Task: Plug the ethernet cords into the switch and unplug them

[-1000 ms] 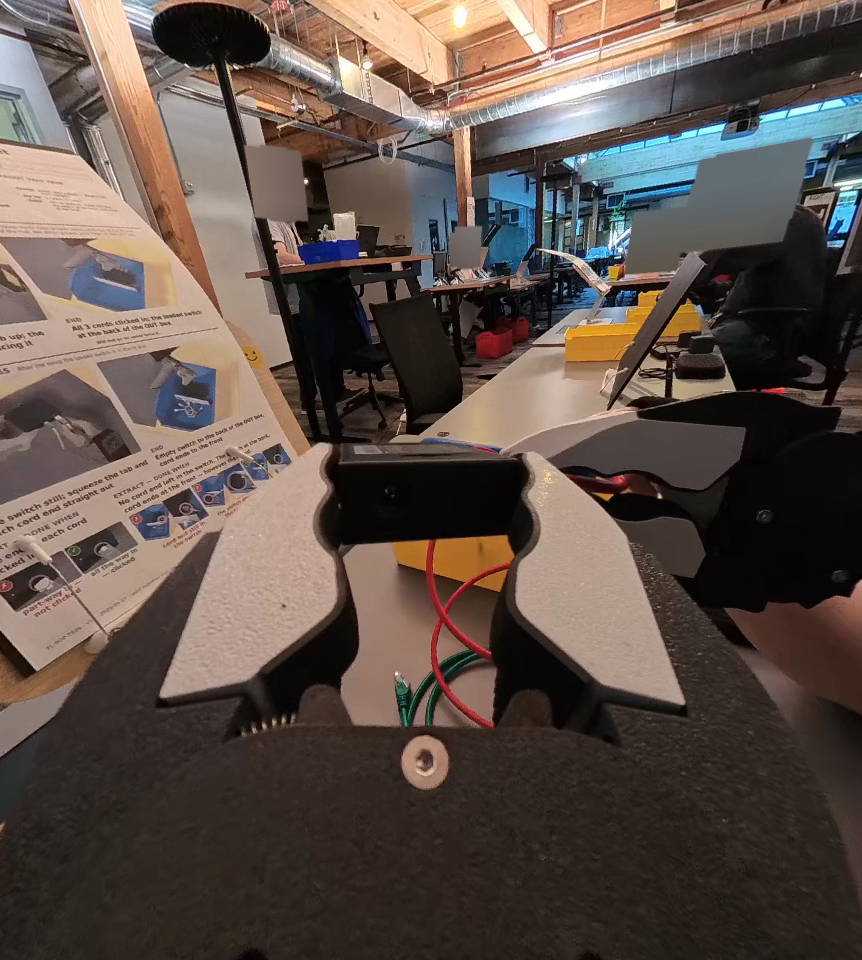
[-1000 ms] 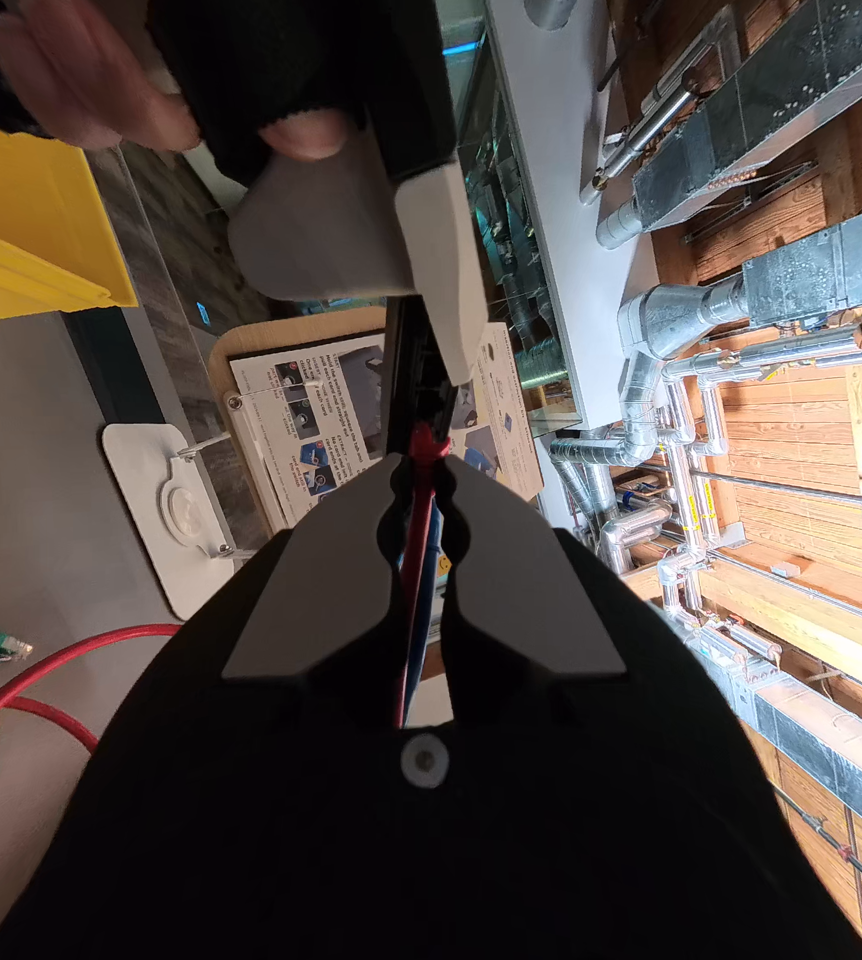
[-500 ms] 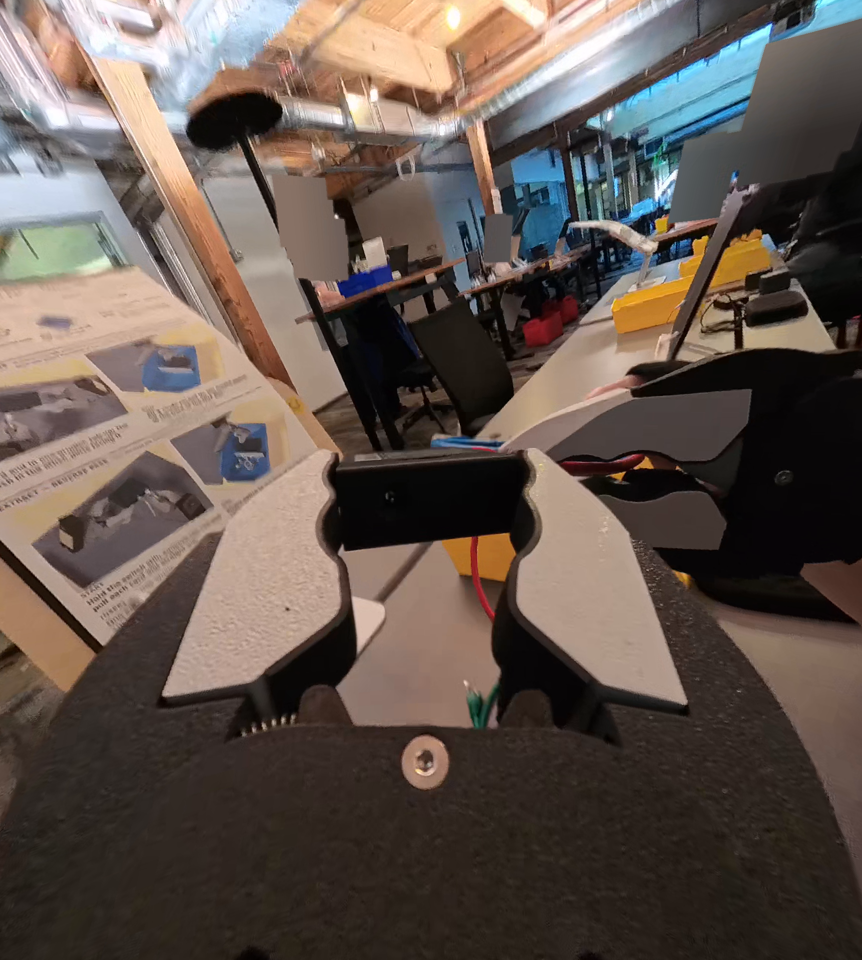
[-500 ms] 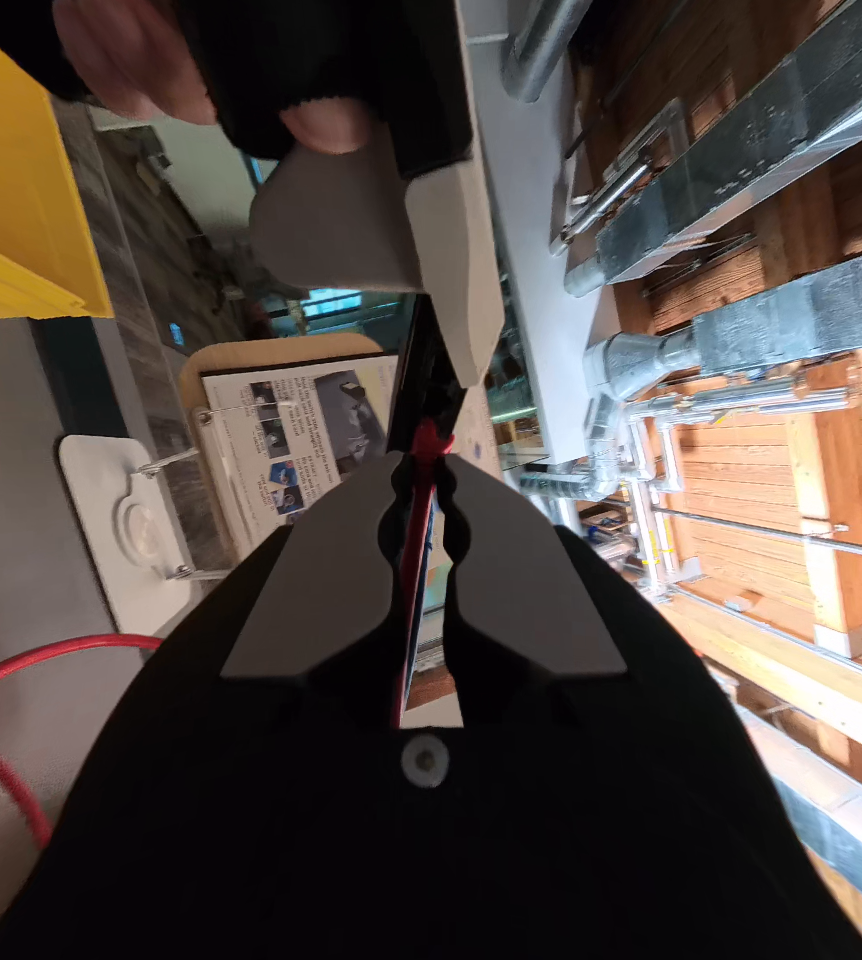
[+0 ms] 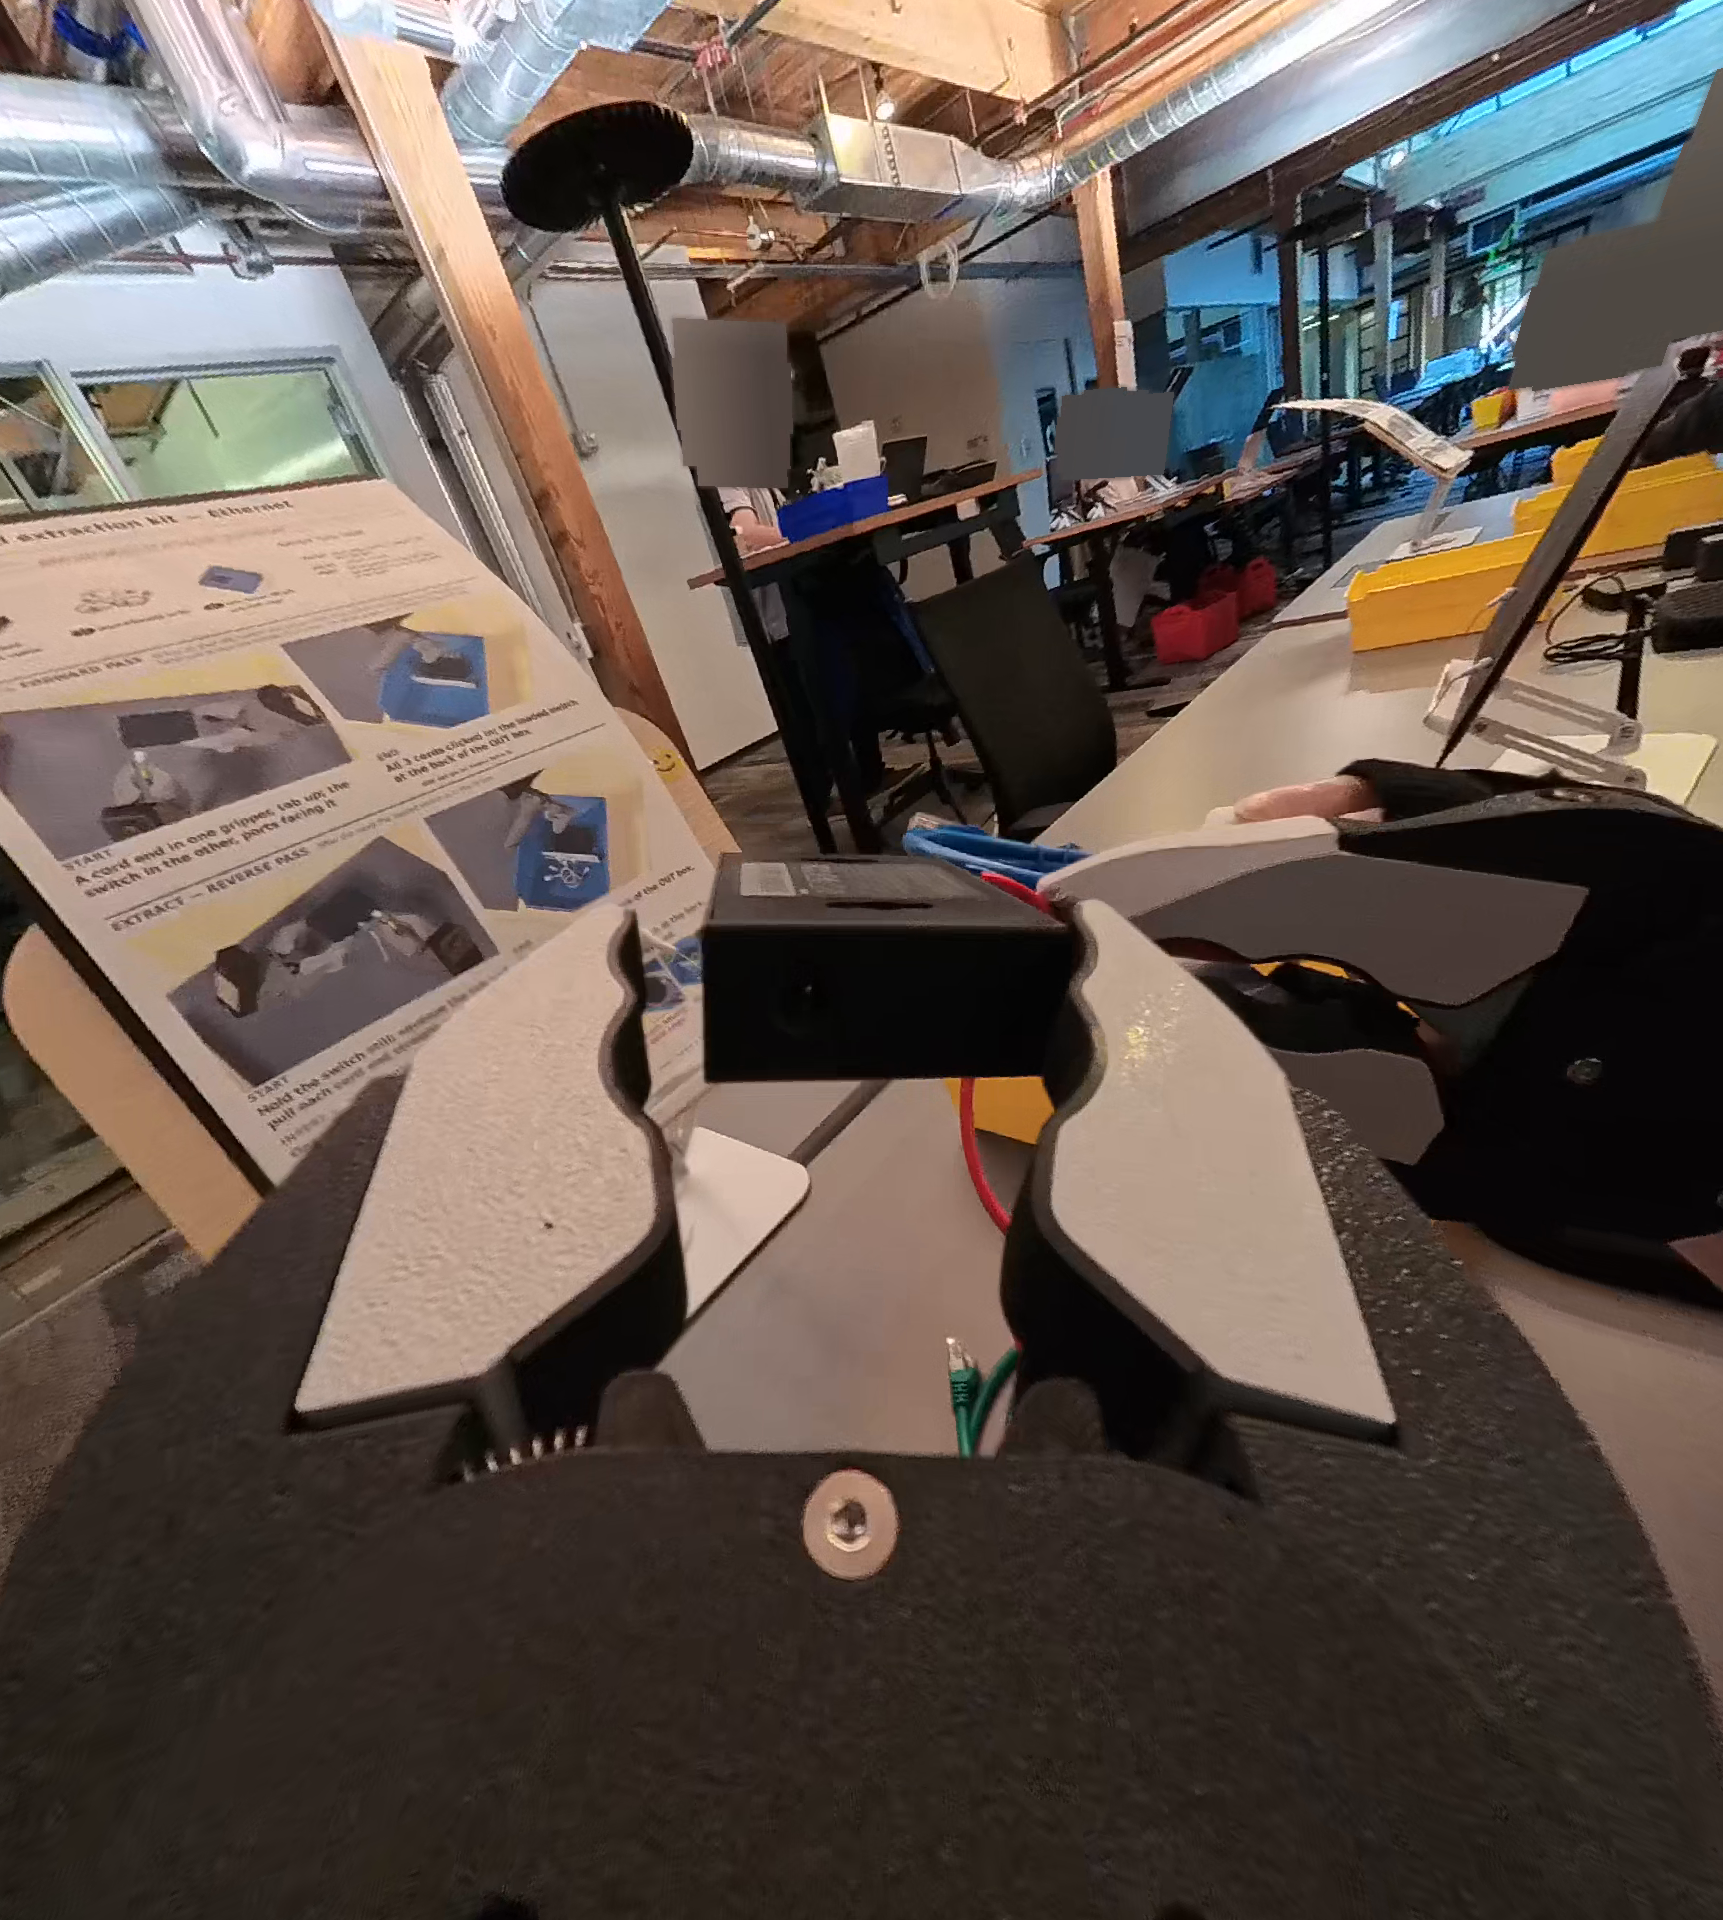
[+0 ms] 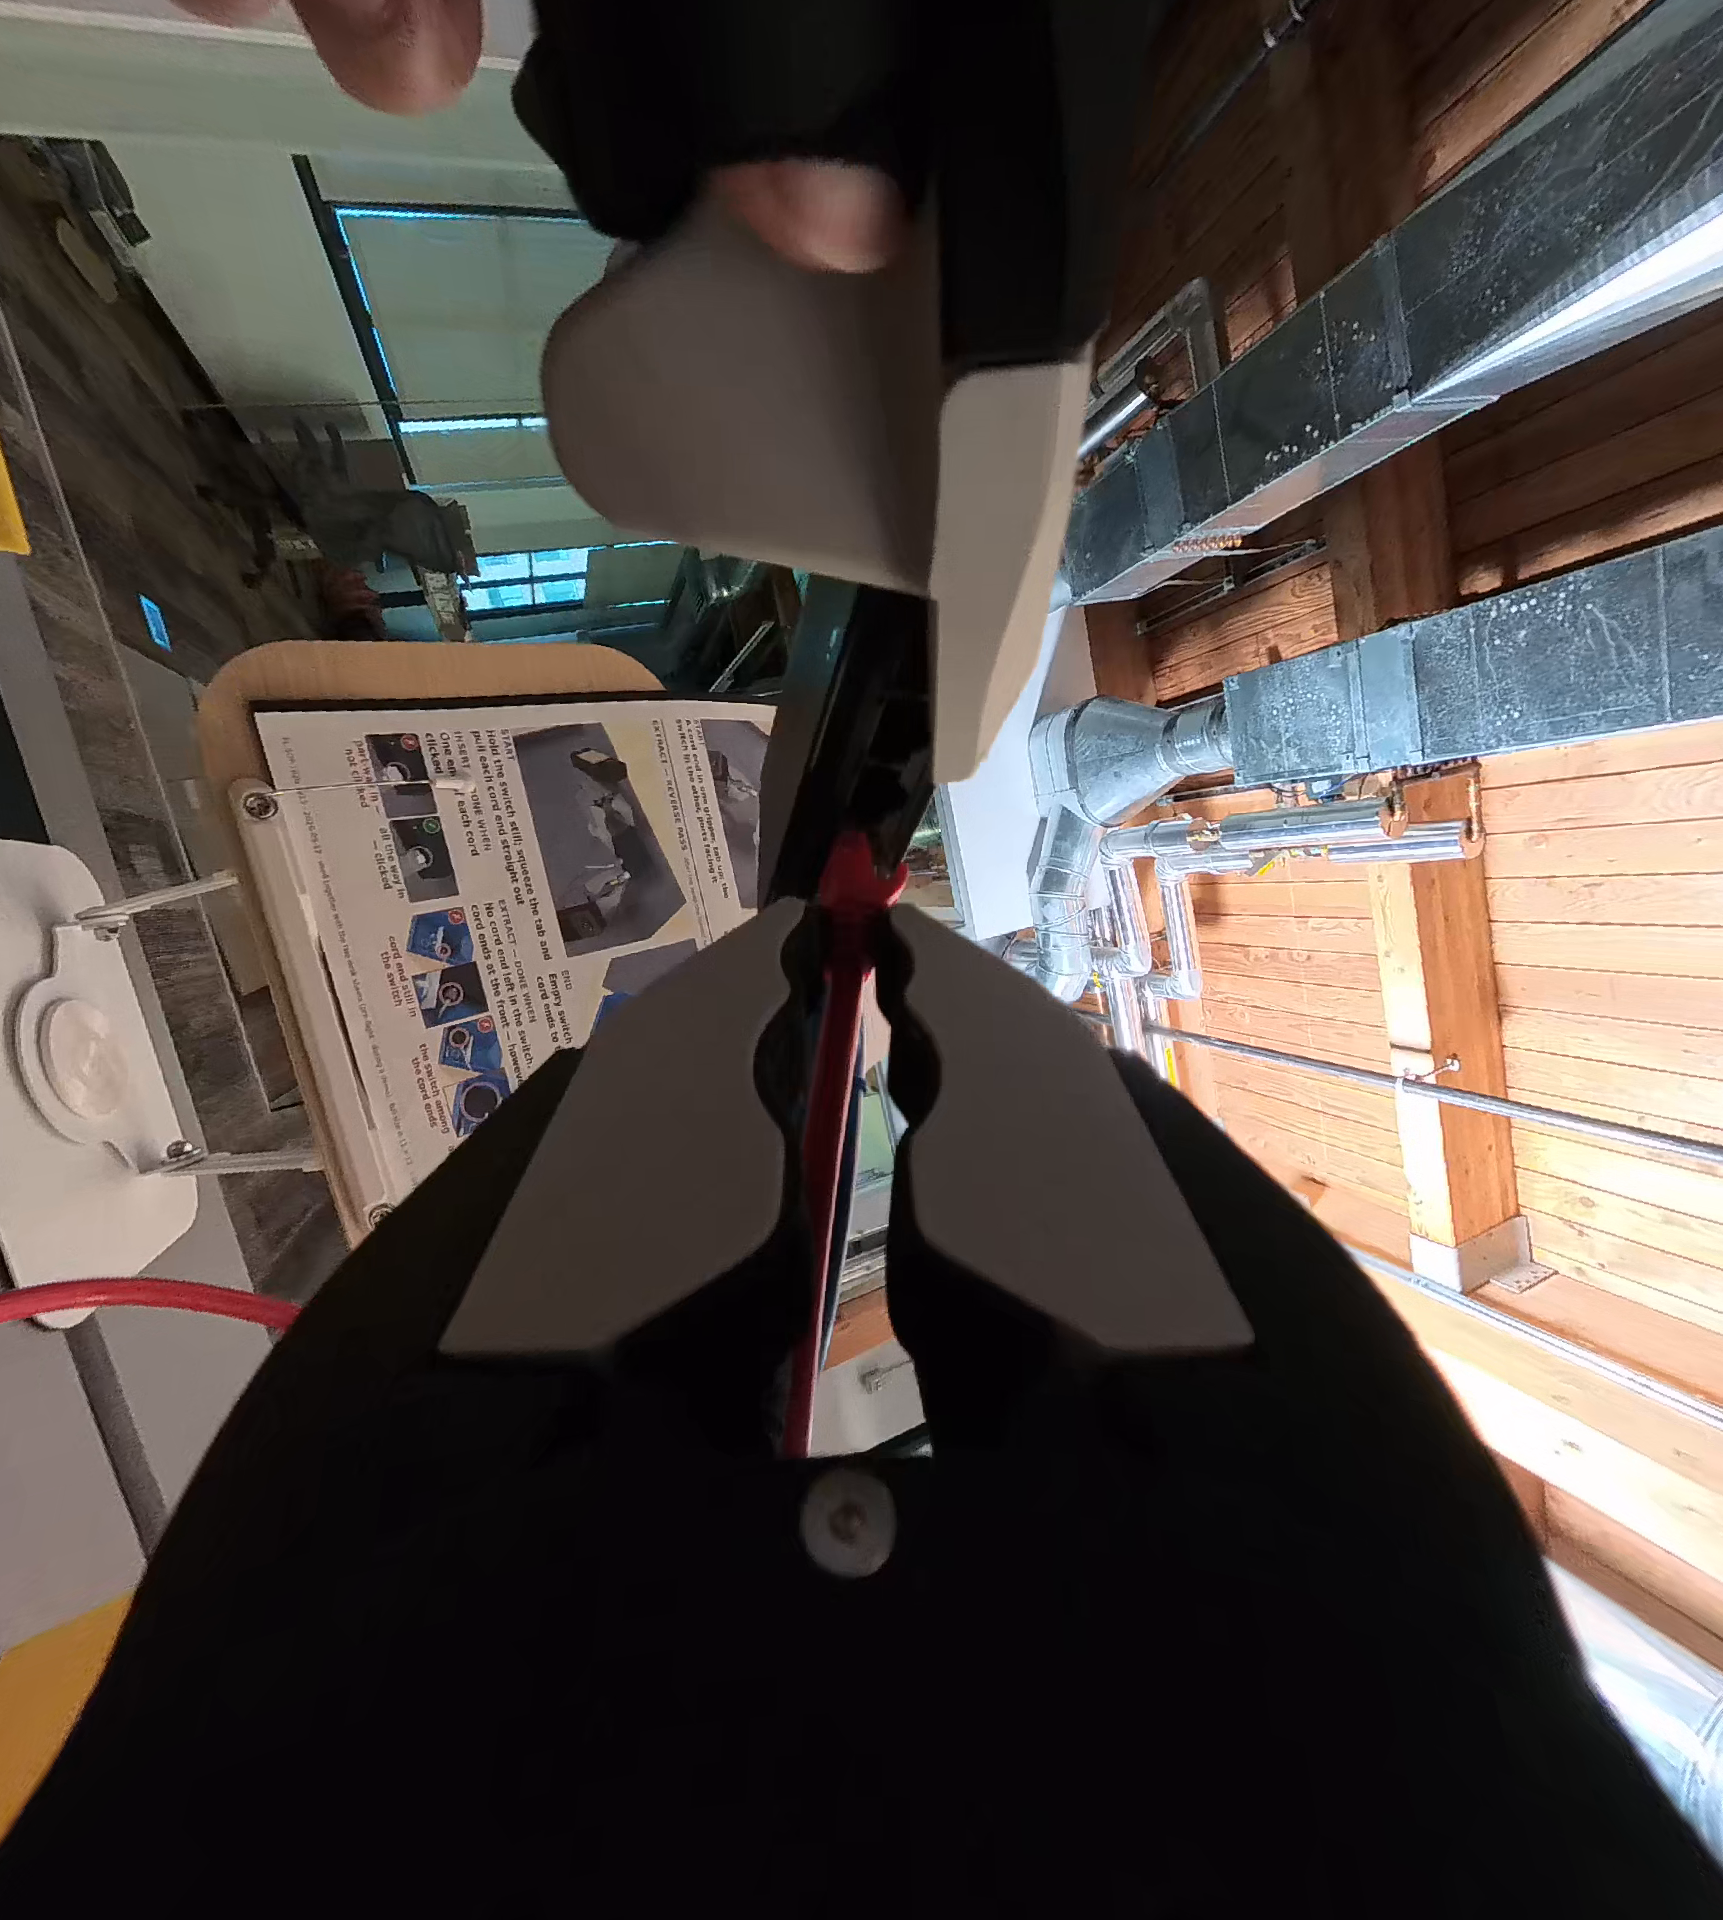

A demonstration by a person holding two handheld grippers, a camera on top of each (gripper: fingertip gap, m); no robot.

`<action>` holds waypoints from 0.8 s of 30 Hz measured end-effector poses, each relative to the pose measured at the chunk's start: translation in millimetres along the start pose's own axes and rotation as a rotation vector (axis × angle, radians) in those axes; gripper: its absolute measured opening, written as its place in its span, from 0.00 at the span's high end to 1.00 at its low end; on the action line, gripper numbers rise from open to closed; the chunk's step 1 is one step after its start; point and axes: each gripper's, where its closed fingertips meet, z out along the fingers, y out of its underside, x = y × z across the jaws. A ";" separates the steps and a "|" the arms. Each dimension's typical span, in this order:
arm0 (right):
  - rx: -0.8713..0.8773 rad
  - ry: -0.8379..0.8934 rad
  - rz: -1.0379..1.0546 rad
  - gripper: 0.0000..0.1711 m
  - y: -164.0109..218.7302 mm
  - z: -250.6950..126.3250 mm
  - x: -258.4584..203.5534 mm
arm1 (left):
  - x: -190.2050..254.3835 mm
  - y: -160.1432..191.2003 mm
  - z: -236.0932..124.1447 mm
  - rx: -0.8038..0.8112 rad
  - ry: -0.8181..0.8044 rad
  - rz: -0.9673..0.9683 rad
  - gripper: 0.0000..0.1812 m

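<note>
A: Where is the small black plastic switch box (image 5: 883, 977)?

B: Clamped across its ends in the left tool (image 5: 862, 997), above the grey surface (image 5: 836, 1278).

A: And the thin red ethernet cord (image 6: 841, 997)?

B: At its 3 o'clock side, pinched in the nearly closed right tool (image 6: 841, 935). It seems light and floppy (hold it near the stiff plug).

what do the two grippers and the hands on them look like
Both grippers match: a broad black body with a grainy texture, one silver screw at its centre, and two flat light-grey fingers with wavy black-edged inner rims, seen on the left gripper and the right gripper. A small spring shows at the base of the left one's fingers. The hand wears a black fingerless glove.
</note>
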 end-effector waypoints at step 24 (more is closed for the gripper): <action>-0.020 -0.072 0.016 0.94 1.1 -0.4 -3.4 | 4.9 6.3 2.6 0.008 0.072 0.007 0.65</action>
